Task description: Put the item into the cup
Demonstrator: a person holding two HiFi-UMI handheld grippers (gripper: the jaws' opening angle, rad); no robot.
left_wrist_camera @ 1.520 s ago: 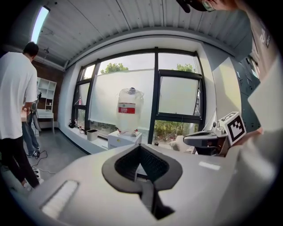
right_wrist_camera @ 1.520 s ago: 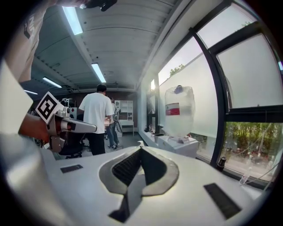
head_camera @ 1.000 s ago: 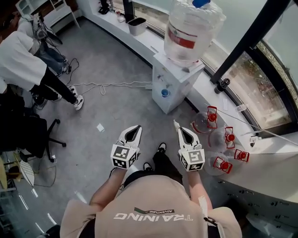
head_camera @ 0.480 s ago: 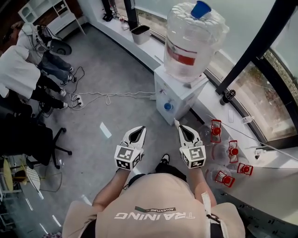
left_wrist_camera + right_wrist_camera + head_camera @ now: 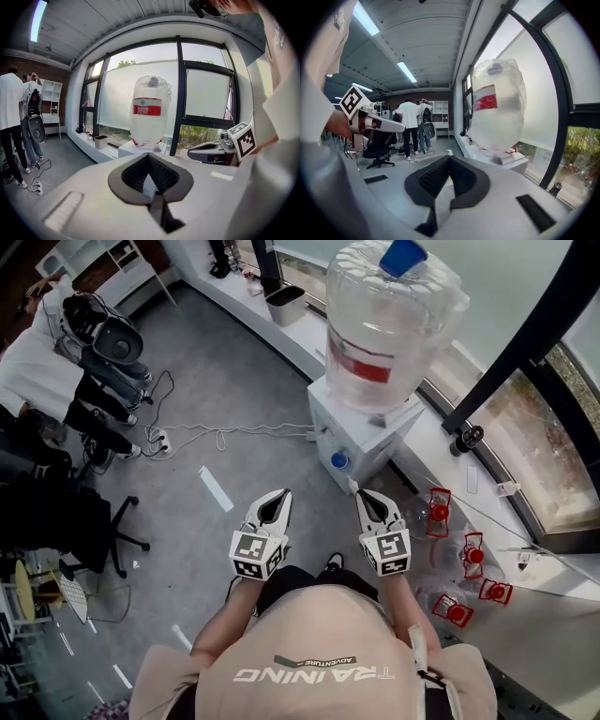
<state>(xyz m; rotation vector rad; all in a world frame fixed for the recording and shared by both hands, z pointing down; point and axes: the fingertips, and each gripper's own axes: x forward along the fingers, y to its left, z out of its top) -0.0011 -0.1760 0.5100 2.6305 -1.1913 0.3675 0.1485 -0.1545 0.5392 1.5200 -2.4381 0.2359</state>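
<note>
I stand on a grey floor holding both grippers out toward a white water dispenser (image 5: 356, 432) that carries a big clear bottle (image 5: 389, 324). My left gripper (image 5: 282, 494) is shut, its jaws meeting at the tips with nothing in them, as the left gripper view (image 5: 149, 155) also shows. My right gripper (image 5: 359, 495) is shut too, and a small white item (image 5: 352, 486) sticks out of its tips; in the right gripper view (image 5: 449, 157) it is only a white speck. No cup shows in any view.
Empty clear bottles with red caps (image 5: 439, 512) lie on the floor by the window sill at my right. Cables (image 5: 216, 432) trail across the floor. People (image 5: 37, 362) and an office chair (image 5: 66, 521) stand at the left. A bin (image 5: 286, 304) sits on the sill.
The dispenser and the red-capped bottles have come closer and slid down the head view. Both grippers keep their pose in front of me, still shut.
</note>
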